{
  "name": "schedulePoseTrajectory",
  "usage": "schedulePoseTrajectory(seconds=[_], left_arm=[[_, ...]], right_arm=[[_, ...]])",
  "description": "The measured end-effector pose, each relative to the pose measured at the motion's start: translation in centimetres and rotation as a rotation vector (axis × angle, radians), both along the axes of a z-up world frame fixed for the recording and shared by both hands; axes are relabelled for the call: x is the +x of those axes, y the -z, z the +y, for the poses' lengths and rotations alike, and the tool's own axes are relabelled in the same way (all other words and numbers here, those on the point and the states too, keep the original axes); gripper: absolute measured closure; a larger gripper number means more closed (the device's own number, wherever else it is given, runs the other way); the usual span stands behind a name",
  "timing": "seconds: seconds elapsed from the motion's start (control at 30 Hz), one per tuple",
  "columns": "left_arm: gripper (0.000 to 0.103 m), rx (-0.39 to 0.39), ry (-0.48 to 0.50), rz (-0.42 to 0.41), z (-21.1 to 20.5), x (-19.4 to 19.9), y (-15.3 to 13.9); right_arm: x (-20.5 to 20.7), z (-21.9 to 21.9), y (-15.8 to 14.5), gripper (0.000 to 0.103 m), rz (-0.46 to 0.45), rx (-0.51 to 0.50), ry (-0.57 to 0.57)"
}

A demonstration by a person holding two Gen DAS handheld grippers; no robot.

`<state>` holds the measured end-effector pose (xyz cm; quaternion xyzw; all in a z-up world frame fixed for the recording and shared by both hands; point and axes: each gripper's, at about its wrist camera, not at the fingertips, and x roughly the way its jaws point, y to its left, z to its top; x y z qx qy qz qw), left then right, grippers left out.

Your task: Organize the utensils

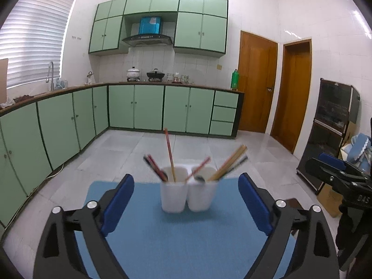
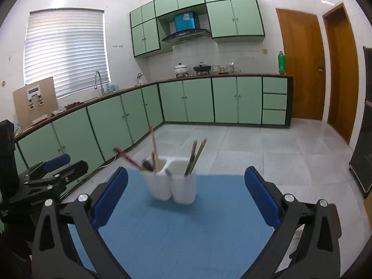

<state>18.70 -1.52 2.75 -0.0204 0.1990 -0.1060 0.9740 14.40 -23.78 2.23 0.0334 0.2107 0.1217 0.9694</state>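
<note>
Two white cups stand side by side on a blue mat (image 1: 186, 237) (image 2: 186, 227). The left cup (image 1: 174, 194) (image 2: 159, 186) holds red and dark chopsticks (image 1: 169, 155) (image 2: 153, 146). The right cup (image 1: 201, 194) (image 2: 184, 189) holds wooden chopsticks (image 1: 229, 164) (image 2: 196, 155) and a red one. My left gripper (image 1: 186, 203) is open, its blue pads wide apart, nothing between them; the cups lie ahead. My right gripper (image 2: 186, 197) is likewise open and empty, short of the cups. Each gripper shows at the edge of the other's view.
The mat covers a small table over a tiled floor (image 2: 267, 148). Green cabinets (image 1: 148, 109) with a countertop run along the left and far walls. Two wooden doors (image 1: 255, 81) stand at the right, a dark cabinet (image 1: 334, 125) and boxes beyond the table's right side.
</note>
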Motion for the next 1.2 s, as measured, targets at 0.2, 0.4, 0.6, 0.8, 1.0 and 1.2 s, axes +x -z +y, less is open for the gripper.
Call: schedulePoseTrajectory(seconds=[0.2, 0.4, 0.6, 0.8, 1.0, 1.2], left_arm=[[0.009, 0.029, -0.004, 0.013, -0.8, -4.2, 0.9], [0.006, 0.037, -0.012, -0.008, -1.3, -8.1, 0.7], [0.006, 0.023, -0.017, -0.020, -0.9, -10.3, 0.2], [0.006, 0.022, -0.036, -0.048, -0.4, -11.8, -0.7], [0.006, 0.041, -0.045, -0.072, -0.4, -12.8, -1.0], [0.006, 0.038, -0.054, -0.090, -0.1, -13.6, -1.3]], right_arm=[[-4.1, 0.9, 0.3, 0.006, 0.005, -0.014, -0.002], [-6.5, 1.3, -0.5, 0.006, 0.004, -0.021, -0.013], [-8.8, 1.4, -1.3, 0.006, -0.012, -0.029, -0.020], [-10.1, 2.0, -1.9, 0.006, -0.027, -0.040, -0.037], [-11.0, 2.8, -2.0, 0.006, -0.038, -0.064, -0.053], [-11.5, 3.0, -1.9, 0.006, -0.046, -0.076, -0.057]])
